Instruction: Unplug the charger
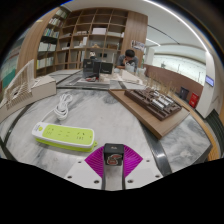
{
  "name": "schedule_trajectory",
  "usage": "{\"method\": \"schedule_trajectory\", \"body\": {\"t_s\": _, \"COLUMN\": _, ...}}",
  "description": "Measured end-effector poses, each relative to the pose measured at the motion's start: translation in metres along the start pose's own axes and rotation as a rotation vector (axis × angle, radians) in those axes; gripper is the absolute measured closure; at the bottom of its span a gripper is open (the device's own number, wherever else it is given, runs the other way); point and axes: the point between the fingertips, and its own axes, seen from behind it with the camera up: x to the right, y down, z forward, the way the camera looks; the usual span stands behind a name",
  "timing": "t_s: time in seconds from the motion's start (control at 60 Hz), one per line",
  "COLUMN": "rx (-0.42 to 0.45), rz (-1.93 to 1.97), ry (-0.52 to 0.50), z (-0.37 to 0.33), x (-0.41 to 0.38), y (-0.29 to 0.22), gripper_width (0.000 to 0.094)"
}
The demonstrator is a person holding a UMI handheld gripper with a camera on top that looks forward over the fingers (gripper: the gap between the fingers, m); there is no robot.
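A green and white power strip (62,134) lies flat on the pale marble table (110,115), ahead and to the left of my fingers. Its white cable (62,104) runs away toward the back. My gripper (113,156) is shut on a small black charger (113,150) with a red mark on its face. The magenta pads (96,161) press on both of its sides. The charger is clear of the strip, to the right of the strip's near end.
A wooden tray (150,108) with several small items lies on the table to the right. Boxes and a dark device (97,68) stand at the far end. A person (128,60) sits beyond the table, in front of bookshelves (90,35).
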Motion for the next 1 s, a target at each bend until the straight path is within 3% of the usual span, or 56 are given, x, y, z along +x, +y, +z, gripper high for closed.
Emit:
{"method": "schedule_trajectory", "body": {"t_s": 0.133, "rx": -0.009, "rz": -0.024, "ry": -0.017, "z": 0.005, "x": -0.003, "y": -0.002, "gripper_width": 0.0625}}
{"method": "schedule_trajectory", "body": {"t_s": 0.233, "rx": -0.037, "rz": 0.025, "ry": -0.062, "z": 0.001, "x": -0.01, "y": 0.001, "gripper_width": 0.0334}}
{"method": "schedule_trajectory", "body": {"t_s": 0.317, "rx": -0.042, "rz": 0.057, "ry": -0.091, "z": -0.01, "x": -0.013, "y": 0.001, "gripper_width": 0.0228}}
{"method": "schedule_trajectory", "body": {"t_s": 0.35, "rx": -0.041, "rz": 0.061, "ry": -0.1, "z": -0.015, "x": -0.015, "y": 0.002, "gripper_width": 0.0126}}
{"method": "schedule_trajectory", "body": {"t_s": 0.4, "rx": -0.042, "rz": 0.06, "ry": -0.111, "z": -0.026, "x": -0.015, "y": 0.002, "gripper_width": 0.0078}}
{"method": "schedule_trajectory", "body": {"t_s": 0.8, "rx": 0.054, "rz": -0.004, "ry": -0.212, "z": -0.184, "x": -0.026, "y": 0.005, "gripper_width": 0.0088}}
{"method": "schedule_trajectory", "body": {"t_s": 1.0, "rx": 0.087, "rz": -0.002, "ry": -0.211, "z": -0.214, "x": -0.008, "y": 0.02, "gripper_width": 0.0091}}
